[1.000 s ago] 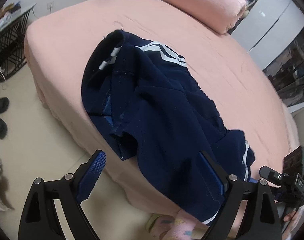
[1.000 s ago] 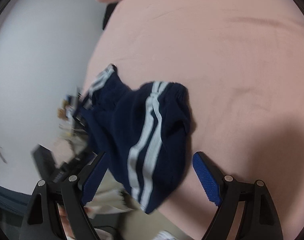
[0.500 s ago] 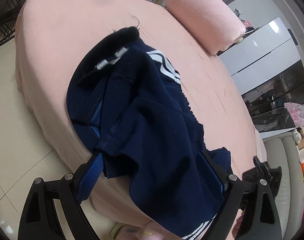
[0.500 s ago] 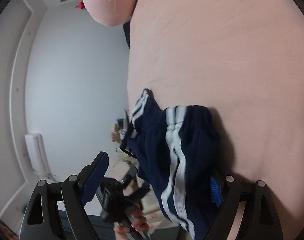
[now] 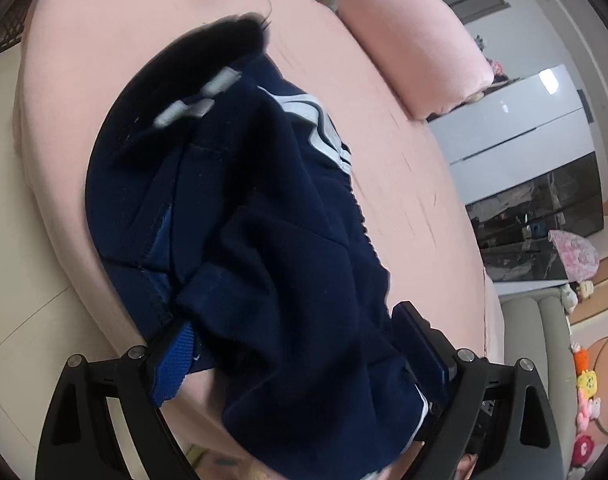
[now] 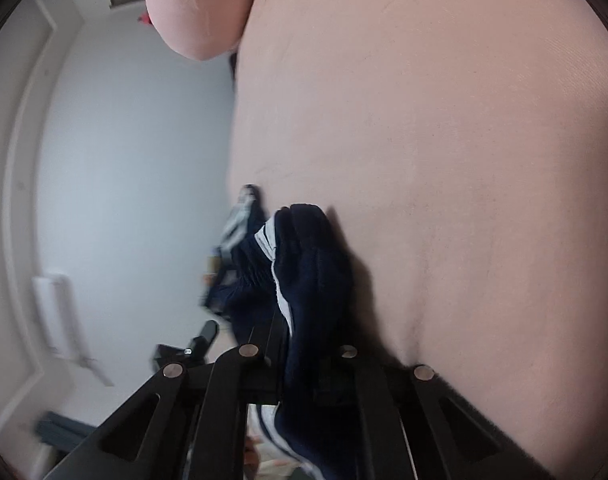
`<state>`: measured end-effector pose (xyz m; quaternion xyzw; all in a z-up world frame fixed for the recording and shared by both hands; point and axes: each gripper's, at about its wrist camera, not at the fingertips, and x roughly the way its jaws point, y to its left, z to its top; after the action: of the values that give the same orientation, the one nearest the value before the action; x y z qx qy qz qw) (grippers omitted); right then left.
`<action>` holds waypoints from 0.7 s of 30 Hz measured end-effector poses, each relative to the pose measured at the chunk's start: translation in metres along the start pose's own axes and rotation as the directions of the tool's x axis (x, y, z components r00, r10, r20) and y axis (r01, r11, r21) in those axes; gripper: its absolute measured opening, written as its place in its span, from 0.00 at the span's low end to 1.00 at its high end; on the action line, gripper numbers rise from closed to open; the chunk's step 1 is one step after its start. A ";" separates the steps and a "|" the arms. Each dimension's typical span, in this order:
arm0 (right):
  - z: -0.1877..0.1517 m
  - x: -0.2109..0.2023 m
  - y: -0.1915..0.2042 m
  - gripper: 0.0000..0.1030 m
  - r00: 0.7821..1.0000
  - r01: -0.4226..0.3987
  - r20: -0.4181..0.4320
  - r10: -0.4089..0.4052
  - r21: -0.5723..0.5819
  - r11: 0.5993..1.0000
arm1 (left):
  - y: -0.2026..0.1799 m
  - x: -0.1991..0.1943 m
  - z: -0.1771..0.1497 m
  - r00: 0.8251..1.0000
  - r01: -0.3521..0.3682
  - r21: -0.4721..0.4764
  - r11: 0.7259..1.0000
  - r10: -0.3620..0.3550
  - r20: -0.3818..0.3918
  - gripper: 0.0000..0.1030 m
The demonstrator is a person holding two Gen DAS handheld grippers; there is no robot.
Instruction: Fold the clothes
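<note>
Since half a second ago, the right gripper [image 6: 304, 360] has clamped onto the striped edge of the navy shorts [image 5: 264, 240], pointing low along the pink bed [image 5: 404, 152]. Its partner, the left gripper [image 5: 296, 344], straddles the shorts' hanging hem with fingers spread apart. Both sit at the bed's near edge.
</note>
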<state>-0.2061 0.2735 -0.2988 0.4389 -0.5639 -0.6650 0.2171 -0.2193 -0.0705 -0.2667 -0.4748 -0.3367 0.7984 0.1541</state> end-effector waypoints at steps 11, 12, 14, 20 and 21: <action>-0.005 -0.003 0.002 0.06 0.999 0.012 0.036 -0.011 -0.025 1.000 | -0.036 0.021 -0.008 0.984 -0.180 0.092 0.979 0.178 0.029 1.00; -0.007 -0.003 0.000 0.06 0.999 0.012 0.037 -0.011 -0.025 1.000 | -0.036 0.021 -0.008 0.984 -0.178 0.074 0.981 0.177 0.030 1.00; -0.010 -0.004 -0.005 0.06 0.999 0.011 0.039 -0.010 -0.026 1.000 | -0.033 0.020 -0.005 0.988 -0.151 0.018 0.988 0.151 0.023 1.00; -0.012 -0.004 -0.009 0.07 0.999 0.007 0.048 -0.006 -0.026 1.000 | -0.020 0.020 0.002 0.973 0.226 -0.209 0.951 -0.230 0.006 0.75; -0.012 -0.002 -0.009 0.07 0.999 0.006 0.048 -0.005 -0.025 1.000 | -0.012 0.025 0.002 0.971 0.229 -0.241 0.943 -0.238 -0.007 0.75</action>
<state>-0.1929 0.2708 -0.3066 0.4213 -0.5593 -0.6832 0.2073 -0.2349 -0.0482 -0.2740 -0.4611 -0.4813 0.7194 0.1957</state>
